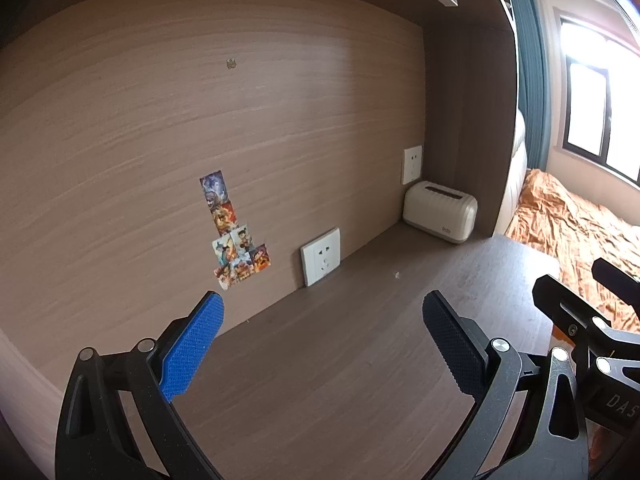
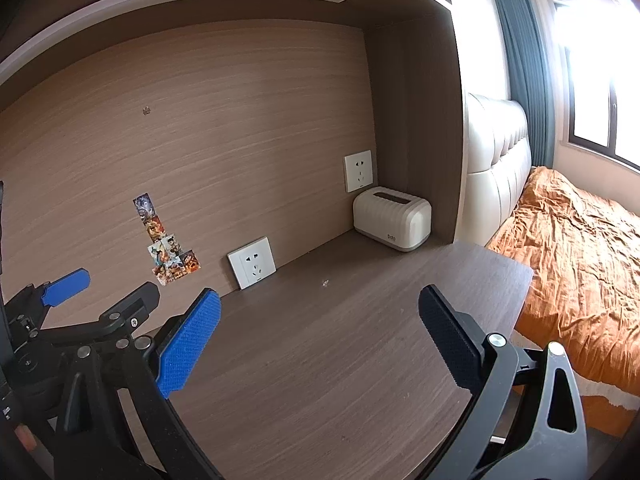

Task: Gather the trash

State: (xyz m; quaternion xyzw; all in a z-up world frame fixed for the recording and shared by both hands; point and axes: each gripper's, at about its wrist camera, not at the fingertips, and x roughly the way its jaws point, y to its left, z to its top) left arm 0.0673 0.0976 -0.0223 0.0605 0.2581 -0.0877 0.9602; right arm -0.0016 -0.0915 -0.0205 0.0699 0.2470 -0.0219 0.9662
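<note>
Both tools, left tool (image 1: 322, 344) and right tool (image 2: 318, 340), hover wide open and empty over the tabletop (image 2: 340, 360); the only visible trash, a small white scrap (image 2: 325, 283), lies near the back edge, so approach low and pinch squarely.

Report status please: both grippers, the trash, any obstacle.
Left gripper open, empty. Right gripper open, empty. Only a small white scrap on desk, untouched. Path clear.

A: What sort of place is this?
B: A home bedroom. A bed (image 2: 576, 264) with a rumpled orange cover and a padded headboard (image 2: 496, 160) stands beside a built-in wooden counter (image 2: 340, 360).
A: Anything else?
B: Curtains (image 2: 520, 60) by a window (image 1: 596, 108).
</note>
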